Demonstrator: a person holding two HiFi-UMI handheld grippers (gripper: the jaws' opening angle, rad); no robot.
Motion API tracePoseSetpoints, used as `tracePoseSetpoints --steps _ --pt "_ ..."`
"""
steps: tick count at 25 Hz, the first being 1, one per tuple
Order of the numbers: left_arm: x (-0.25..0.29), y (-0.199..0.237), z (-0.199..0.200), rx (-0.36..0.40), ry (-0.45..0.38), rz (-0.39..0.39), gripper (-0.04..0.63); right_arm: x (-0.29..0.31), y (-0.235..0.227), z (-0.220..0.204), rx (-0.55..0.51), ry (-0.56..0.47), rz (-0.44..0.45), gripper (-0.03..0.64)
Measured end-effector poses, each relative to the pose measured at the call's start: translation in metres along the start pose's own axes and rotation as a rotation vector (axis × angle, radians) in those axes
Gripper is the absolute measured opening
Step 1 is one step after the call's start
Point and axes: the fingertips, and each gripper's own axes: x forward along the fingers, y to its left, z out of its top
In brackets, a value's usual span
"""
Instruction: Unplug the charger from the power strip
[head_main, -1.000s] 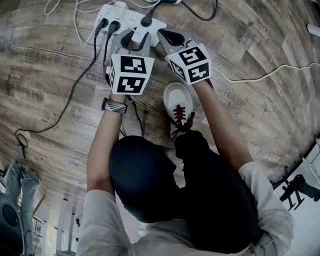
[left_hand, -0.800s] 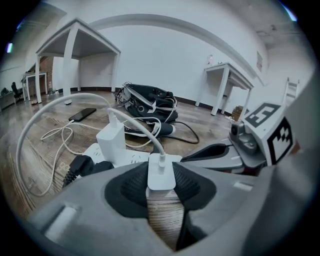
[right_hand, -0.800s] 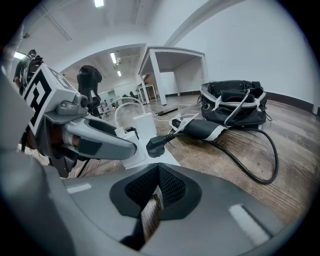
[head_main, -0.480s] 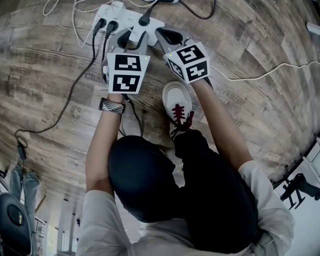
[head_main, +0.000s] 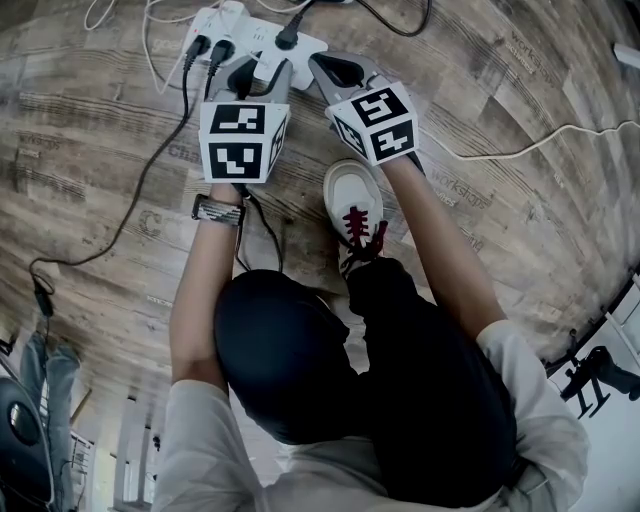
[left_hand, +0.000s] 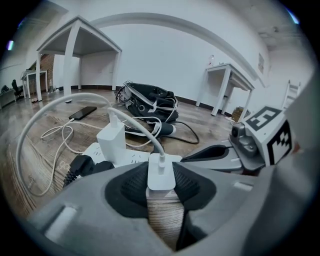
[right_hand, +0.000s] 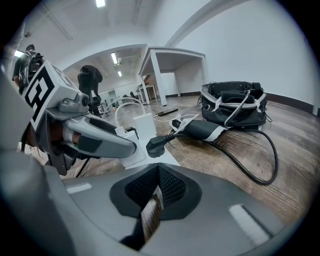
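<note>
My left tongs (left_hand: 161, 183) are pinching the small white charger (left_hand: 161, 170). Both dark pads press on its sides, and its white cable (left_hand: 131, 119) arcs up out of its top and away to the left. The charger sits at the near edge of the white power strip (left_hand: 131, 157), which lies on the wooden floor (head_main: 480, 120). Bare floorboards show in the gap under it, and I cannot tell whether its prongs are in a socket.

On the strip behind it stands a taller white adapter (left_hand: 111, 141). Two black plugs (left_hand: 80, 167) are seated at the strip's left end.

My right tongs (right_hand: 156, 176) are pressed together at the tips with nothing between them, only a thin slit of floor showing below. They point at the right end of the strip, just beside a black plug (right_hand: 156, 146) with a thick black cord. I cannot tell whether they touch the strip.

From above, the two tongs lie side by side, close together. My white shoe with red laces (head_main: 355, 205) is planted just behind them. A black bag (left_hand: 150, 102) lies farther off on the floor.
</note>
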Motion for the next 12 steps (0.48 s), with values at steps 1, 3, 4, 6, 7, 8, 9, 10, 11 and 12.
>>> tracePoseSetpoints --steps 1,3,4,6,7,8,9,10,11,12 --pt "-0.0001 -0.0002 0.0003 0.006 -0.002 0.002 0.141 -0.0002 -0.0001 0.0000 0.000 0.000 0.000 0.003" --pt "-0.0002 -0.0007 0.0011 0.041 -0.001 0.013 0.140 -0.0005 -0.0001 0.0000 0.001 0.000 -0.001 0.003" --pt "-0.0004 -0.0012 0.0015 0.067 0.003 0.020 0.140 -0.0005 0.0000 0.0000 0.001 -0.001 -0.001 0.003" --pt "-0.0008 -0.0032 0.0019 0.124 0.013 0.035 0.140 -0.0003 0.0004 -0.0002 0.001 -0.001 -0.001 0.002" --pt "-0.0007 -0.0041 0.0018 0.142 0.016 0.039 0.140 -0.0002 0.0007 -0.0003 0.001 -0.001 -0.001 0.002" --pt "-0.0006 -0.0045 0.0016 0.148 0.017 0.039 0.140 -0.0001 0.0008 -0.0004 0.001 -0.001 -0.001 0.002" --pt "-0.0004 -0.0044 0.0015 0.145 0.017 0.036 0.140 -0.0001 0.0008 -0.0004 0.001 -0.001 -0.001 0.003" --pt "-0.0003 -0.0041 0.0014 0.141 0.017 0.034 0.140 0.0000 0.0007 -0.0005 0.001 -0.001 -0.001 0.003" --pt "-0.0003 -0.0040 0.0013 0.138 0.017 0.032 0.140 0.0001 0.0006 -0.0006 0.001 0.000 -0.001 0.002" --pt "-0.0002 -0.0039 0.0012 0.137 0.017 0.030 0.140 0.0001 0.0005 -0.0007 0.001 0.000 -0.001 0.002"
